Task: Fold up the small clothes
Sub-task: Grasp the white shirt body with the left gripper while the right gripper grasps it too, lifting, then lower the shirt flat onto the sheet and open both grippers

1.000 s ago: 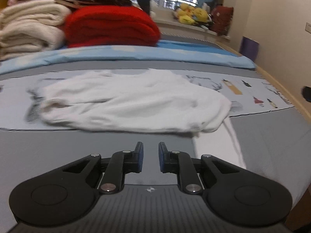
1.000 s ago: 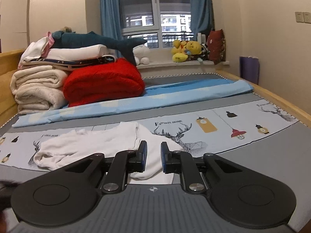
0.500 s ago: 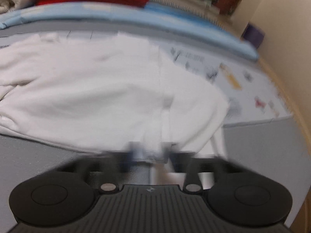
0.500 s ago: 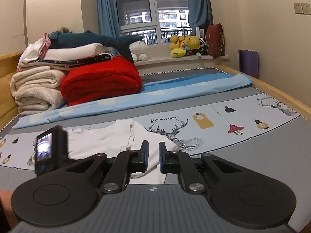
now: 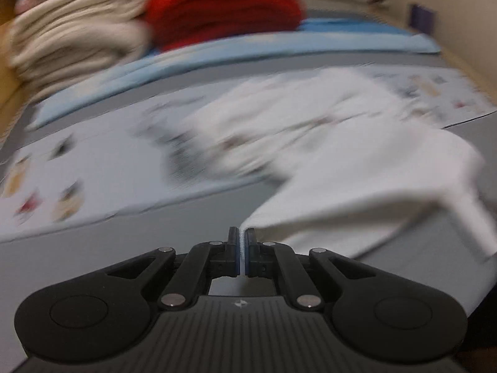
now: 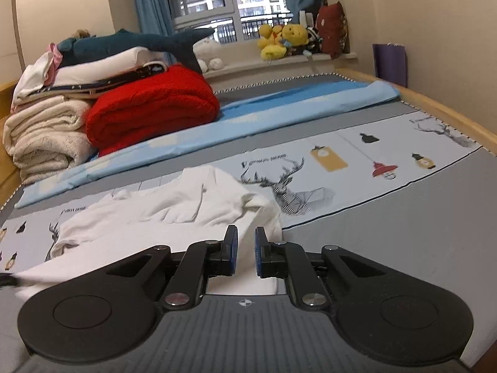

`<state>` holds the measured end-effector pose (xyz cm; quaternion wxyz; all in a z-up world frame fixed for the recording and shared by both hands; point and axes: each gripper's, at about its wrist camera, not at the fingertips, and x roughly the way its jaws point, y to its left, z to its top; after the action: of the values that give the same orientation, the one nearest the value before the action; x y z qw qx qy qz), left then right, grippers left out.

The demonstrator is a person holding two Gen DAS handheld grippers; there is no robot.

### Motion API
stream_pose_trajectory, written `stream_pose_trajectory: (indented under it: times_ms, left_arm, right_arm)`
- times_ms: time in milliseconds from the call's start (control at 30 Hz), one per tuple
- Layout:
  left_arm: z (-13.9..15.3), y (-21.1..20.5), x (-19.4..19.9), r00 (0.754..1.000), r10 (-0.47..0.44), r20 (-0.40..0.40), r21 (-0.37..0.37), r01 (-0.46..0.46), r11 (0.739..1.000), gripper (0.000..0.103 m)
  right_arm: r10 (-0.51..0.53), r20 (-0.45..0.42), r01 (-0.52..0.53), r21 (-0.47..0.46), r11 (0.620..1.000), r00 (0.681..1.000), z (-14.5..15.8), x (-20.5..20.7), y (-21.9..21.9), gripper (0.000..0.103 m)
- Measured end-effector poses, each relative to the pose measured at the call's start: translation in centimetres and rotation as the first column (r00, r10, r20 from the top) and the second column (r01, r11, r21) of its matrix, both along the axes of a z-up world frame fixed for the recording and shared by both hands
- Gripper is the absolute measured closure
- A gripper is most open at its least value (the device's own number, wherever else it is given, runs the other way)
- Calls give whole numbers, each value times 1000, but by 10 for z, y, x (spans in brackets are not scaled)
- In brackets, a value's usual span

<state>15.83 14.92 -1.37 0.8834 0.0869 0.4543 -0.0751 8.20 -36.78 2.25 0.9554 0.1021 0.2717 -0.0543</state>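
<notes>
Grey bedding with a printed deer-and-lamp panel [image 6: 326,168] covers the bed in front of you, with a light blue sheet [image 6: 279,108] behind it, a folded red blanket [image 6: 149,112] beside stacked cream blankets [image 6: 43,136], and plush toys [image 6: 282,42] on the windowsill. The white garment [image 6: 186,205] lies rumpled on the printed panel. A second ago your left gripper [image 5: 242,239] hovered short of it with jaws apart; now those jaws are pinched on a thin edge of the cloth, which trails away to the right. Your right gripper [image 6: 245,248] stands slightly apart, with the garment lying beyond and beneath it and nothing pressed between its pads. Only the left view, heavily blurred, shows the pinch; only the right view shows the window and curtains [image 6: 149,9] clearly.
</notes>
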Motion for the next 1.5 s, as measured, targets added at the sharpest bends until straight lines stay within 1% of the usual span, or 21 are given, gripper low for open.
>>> stream_pose_trajectory:
  times_ms: [100, 133, 167, 267, 333, 400, 500, 567, 667, 700, 733, 800, 867, 933, 1067, 1200, 1267, 1333, 1367, 1433, 1500]
  left_arm:
    - [-22, 76, -22, 977, 145, -155, -227, -178, 958, 100]
    - [-34, 92, -31, 965, 171, -200, -271, -223, 936, 99]
    - [-42, 99, -32, 946, 192, -259, -250, -258, 933, 99]
    - [-26, 112, -36, 967, 197, -159, -306, -238, 922, 90]
    - [-25, 125, -32, 960, 221, -174, -401, -274, 874, 82]
    - [-31, 128, -23, 951, 229, -210, -421, -299, 856, 82]
    - [-41, 118, -2, 944, 213, -252, -379, -299, 876, 73]
    - [-51, 108, 9, 944, 185, -273, -368, -280, 887, 55]
    - [-71, 92, 24, 944, 168, -283, -293, -252, 922, 55]
    - [-75, 87, 28, 941, 167, -293, -268, -249, 931, 55]
    - [-83, 86, 27, 938, 167, -302, -253, -248, 935, 57]
    - [-90, 81, 26, 934, 157, -320, -235, -239, 942, 64]
    - [-93, 74, 24, 938, 119, -325, -227, -199, 953, 98]
    - [-87, 67, 11, 947, 63, -315, -222, -138, 965, 99]
    - [-56, 63, -21, 967, -33, -251, -320, -51, 946, 100]
    - [-42, 59, -61, 960, -143, -240, -268, 77, 960, 100]
    - [-50, 51, -75, 939, -200, -279, -175, 155, 972, 100]
    - [-56, 47, -81, 910, -269, -316, -172, 223, 959, 97]
    - [-57, 47, -82, 903, -285, -320, -181, 238, 954, 95]
    - [-55, 49, -79, 914, -269, -303, -178, 223, 958, 91]
    - [-51, 52, -72, 932, -235, -276, -190, 187, 964, 87]
  right_arm:
    - [21, -29, -21, 2, 1000, 999, -5, 7, 13, 84]
    - [31, -46, -31, 4, 1000, 998, -8, 11, 18, 78]
    - [40, -63, -40, 6, 999, 997, -11, 15, 22, 76]
    - [70, -143, -65, 44, 997, 987, -25, 30, 37, 74]
    - [112, -214, -92, 98, 991, 970, -38, 40, 47, 73]
    - [151, -299, -117, 128, 985, 942, -53, 50, 60, 73]
    - [228, -426, -174, 161, 971, 876, -76, 61, 80, 73]
    - [256, -489, -203, 159, 966, 834, -89, 63, 87, 73]
    - [288, -542, -276, 107, 955, 789, -100, 60, 105, 73]
    - [299, -551, -305, 84, 949, 779, -102, 58, 111, 76]
    - [307, -555, -326, 67, 943, 773, -104, 55, 113, 90]
    - [316, -544, -336, 65, 940, 778, -101, 49, 111, 96]
    - [315, -502, -316, 86, 945, 806, -88, 44, 101, 97]
    - [283, -396, -245, 144, 959, 873, -65, 32, 79, 98]
    - [194, -263, -134, 229, 964, 945, -35, 3, 32, 99]
    - [243, -295, -162, 272, 948, 924, -36, -22, 10, 99]
    - [309, -367, -216, 273, 937, 877, -48, -23, 15, 99]
    - [407, -439, -298, 297, 907, 801, -61, -29, 24, 97]
    - [411, -452, -319, 269, 909, 791, -63, -31, 26, 95]
    - [348, -442, -269, 234, 934, 827, -62, -34, 15, 83]
    - [250, -437, -155, 242, 958, 864, -62, -31, -5, 82]
